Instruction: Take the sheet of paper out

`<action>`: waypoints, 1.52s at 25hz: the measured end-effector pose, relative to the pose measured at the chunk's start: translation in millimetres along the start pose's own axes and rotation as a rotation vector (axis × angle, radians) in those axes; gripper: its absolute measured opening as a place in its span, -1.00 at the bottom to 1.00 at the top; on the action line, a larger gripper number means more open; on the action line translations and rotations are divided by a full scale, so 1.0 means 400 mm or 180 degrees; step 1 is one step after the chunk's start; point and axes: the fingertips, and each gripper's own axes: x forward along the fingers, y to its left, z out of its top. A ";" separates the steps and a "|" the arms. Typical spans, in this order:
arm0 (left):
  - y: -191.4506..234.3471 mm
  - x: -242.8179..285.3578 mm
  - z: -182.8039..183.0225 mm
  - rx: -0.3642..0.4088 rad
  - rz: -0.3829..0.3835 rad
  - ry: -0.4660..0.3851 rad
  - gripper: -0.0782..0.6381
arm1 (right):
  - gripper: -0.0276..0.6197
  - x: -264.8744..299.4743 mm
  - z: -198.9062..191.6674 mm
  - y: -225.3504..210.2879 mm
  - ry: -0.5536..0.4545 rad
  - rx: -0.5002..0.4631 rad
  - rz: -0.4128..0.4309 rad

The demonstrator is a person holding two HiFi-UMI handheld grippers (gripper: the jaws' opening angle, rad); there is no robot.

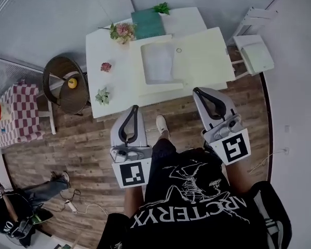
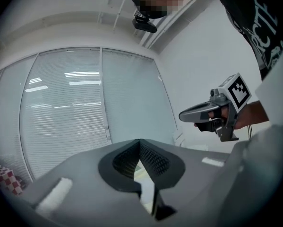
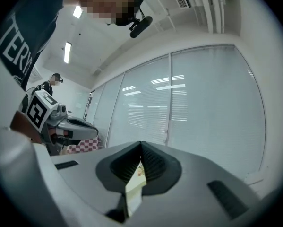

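Note:
In the head view a pale sheet of paper point(image 1: 158, 62) lies flat inside an open cream folder point(image 1: 204, 58) on the white table point(image 1: 111, 87). My left gripper point(image 1: 135, 108) hangs over the wooden floor just short of the table's near edge, jaws together and empty. My right gripper point(image 1: 196, 90) reaches the table's near edge below the folder, also shut with nothing in it. Both point level toward the table. The left gripper view shows its own tips point(image 2: 140, 143) meeting and the right gripper point(image 2: 212, 115) beside it. The right gripper view shows closed tips point(image 3: 141, 148).
A green book point(image 1: 147, 24), a flower pot point(image 1: 122, 31) and two small plants point(image 1: 106, 66) point(image 1: 102, 96) stand on the table's left and back. A white chair point(image 1: 254, 51) is at the right, a dark round chair point(image 1: 67, 84) at the left, a checkered table point(image 1: 17, 113) beyond. Another person point(image 1: 15, 211) crouches lower left.

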 end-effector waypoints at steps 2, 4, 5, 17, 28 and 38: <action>0.059 0.059 -0.021 -0.0029 -0.0078 0.0057 -0.75 | -0.88 0.082 0.002 -0.018 0.0014 0.0030 -0.0057; 0.114 0.109 -0.035 -0.0067 -0.0120 0.0096 -0.75 | -0.88 0.148 0.004 -0.034 0.0041 0.0030 -0.0116; 0.137 0.132 -0.036 -0.0055 -0.0147 0.0090 -0.75 | -0.88 0.174 0.006 -0.043 0.0058 0.0013 -0.0151; 0.172 0.265 -0.016 -0.0094 -0.0265 0.0071 -0.75 | -0.88 0.259 0.000 -0.142 0.0104 0.0023 -0.0223; 0.127 0.301 0.026 -0.0082 0.0039 0.0046 -0.75 | -0.88 0.273 -0.064 -0.214 0.0115 0.0185 0.0080; 0.127 0.287 0.023 -0.0069 0.0287 0.0160 -0.75 | -0.79 0.317 -0.346 -0.298 0.0468 0.1964 0.0465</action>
